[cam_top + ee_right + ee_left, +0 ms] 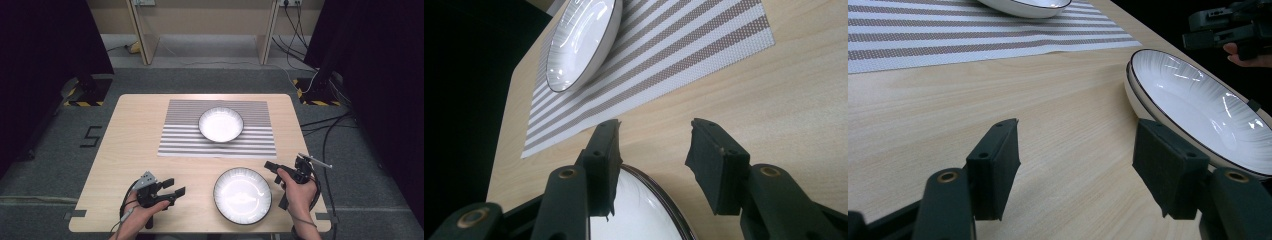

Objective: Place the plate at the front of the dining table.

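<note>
A white bowl (220, 124) with a dark rim stands on a grey-and-white striped placemat (180, 142) in the middle of the wooden table (132, 160). A second dark-rimmed white bowl (242, 195) sits near the front edge. My left gripper (175, 186) is open to the left of it, low over bare wood. In the left gripper view, the left gripper (1075, 150) holds nothing and the near bowl (1198, 100) lies just to the right. My right gripper (276, 181) is open at that bowl's right rim. In the right gripper view, the right gripper (654, 132) stands over the rim (644, 180), gripping nothing.
Bare wood lies left of the placemat (674, 60) and between the bowls. The far bowl (579, 40) is well ahead. Black curtains flank the table, cables (325, 130) run on the floor at the right, and a wooden frame (145, 35) stands behind.
</note>
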### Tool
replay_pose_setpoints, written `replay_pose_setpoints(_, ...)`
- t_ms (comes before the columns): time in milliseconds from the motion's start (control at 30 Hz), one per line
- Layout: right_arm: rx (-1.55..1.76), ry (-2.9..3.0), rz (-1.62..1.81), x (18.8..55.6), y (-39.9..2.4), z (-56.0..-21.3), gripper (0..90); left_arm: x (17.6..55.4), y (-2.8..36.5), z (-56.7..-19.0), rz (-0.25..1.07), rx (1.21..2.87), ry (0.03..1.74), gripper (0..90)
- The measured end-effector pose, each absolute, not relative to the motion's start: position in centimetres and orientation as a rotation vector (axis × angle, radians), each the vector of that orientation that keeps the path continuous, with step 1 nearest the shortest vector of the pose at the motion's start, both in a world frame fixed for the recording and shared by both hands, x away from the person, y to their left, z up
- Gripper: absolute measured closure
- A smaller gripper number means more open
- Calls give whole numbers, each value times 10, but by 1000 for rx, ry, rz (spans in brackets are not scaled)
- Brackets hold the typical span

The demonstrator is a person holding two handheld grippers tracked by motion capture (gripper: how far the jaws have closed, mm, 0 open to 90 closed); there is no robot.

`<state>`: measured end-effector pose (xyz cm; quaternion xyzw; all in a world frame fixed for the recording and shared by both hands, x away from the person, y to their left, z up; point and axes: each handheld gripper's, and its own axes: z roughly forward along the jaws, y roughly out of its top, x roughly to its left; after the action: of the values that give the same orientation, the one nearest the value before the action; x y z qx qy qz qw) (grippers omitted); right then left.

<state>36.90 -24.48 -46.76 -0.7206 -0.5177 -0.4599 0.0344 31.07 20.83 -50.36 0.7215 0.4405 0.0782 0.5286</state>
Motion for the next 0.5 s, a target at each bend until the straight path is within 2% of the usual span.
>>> replay_pose_setpoints(500, -2228, -1593, -1399, 353, -251, -471, 552, 311, 208, -503, 187, 1721, 1054, 345)
